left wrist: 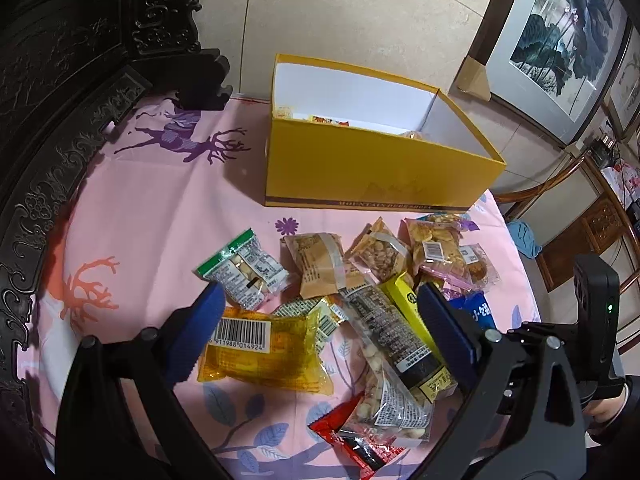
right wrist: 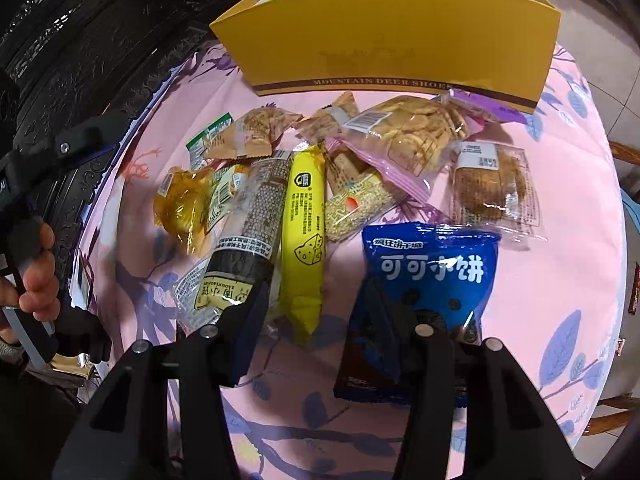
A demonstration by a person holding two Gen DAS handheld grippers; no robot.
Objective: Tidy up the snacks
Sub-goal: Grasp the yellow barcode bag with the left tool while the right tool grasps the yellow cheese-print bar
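both tools (left wrist: 320,324) (right wrist: 316,316) spread over loose snacks; yellow box (left wrist: 376,172) holds few packets.

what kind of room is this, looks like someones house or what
Most likely a home living or dining room. Snack packets lie on a round table under a pink deer-print cloth, dark carved wooden furniture stands beside it, and a framed ink painting leans against the wall on a tiled floor.

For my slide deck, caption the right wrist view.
Right claw straddling a yellow cheese-print snack bar among scattered snacks before a yellow shoebox.
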